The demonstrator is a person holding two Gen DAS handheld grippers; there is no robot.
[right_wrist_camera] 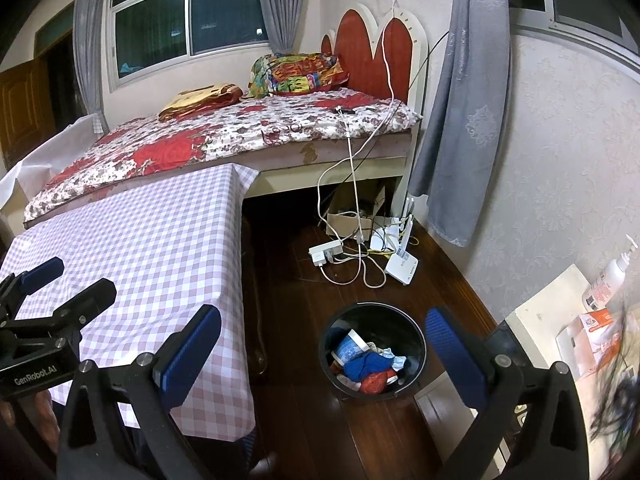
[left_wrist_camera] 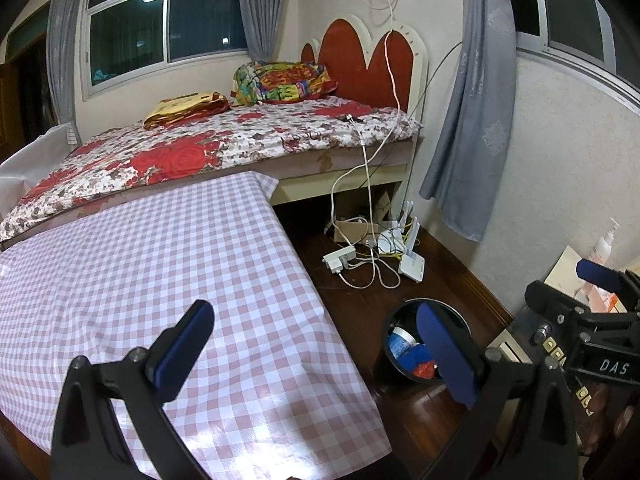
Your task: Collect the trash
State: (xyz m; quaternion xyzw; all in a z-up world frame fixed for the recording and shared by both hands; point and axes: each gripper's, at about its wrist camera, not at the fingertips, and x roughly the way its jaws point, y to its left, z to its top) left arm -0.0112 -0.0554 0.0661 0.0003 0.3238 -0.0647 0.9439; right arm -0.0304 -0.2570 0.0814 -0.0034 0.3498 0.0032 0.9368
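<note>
A black round trash bin [right_wrist_camera: 374, 350] stands on the dark wooden floor right of the table; it also shows in the left wrist view [left_wrist_camera: 424, 344]. Inside lie a blue-and-white cup [right_wrist_camera: 350, 348], blue crumpled trash [right_wrist_camera: 366, 364] and red trash [right_wrist_camera: 374, 382]. My left gripper [left_wrist_camera: 316, 356] is open and empty above the table's right edge. My right gripper [right_wrist_camera: 324, 358] is open and empty, above the floor near the bin. The right gripper also shows at the right of the left wrist view [left_wrist_camera: 576, 312]; the left gripper shows at the left of the right wrist view [right_wrist_camera: 60, 288].
A table with a pink checked cloth [left_wrist_camera: 152, 280] fills the left. A bed [left_wrist_camera: 224, 140] stands behind it. A power strip [right_wrist_camera: 326, 252], router [right_wrist_camera: 402, 266] and cables lie on the floor by the wall. A low surface with a pump bottle [right_wrist_camera: 608, 276] and an orange box is at the right.
</note>
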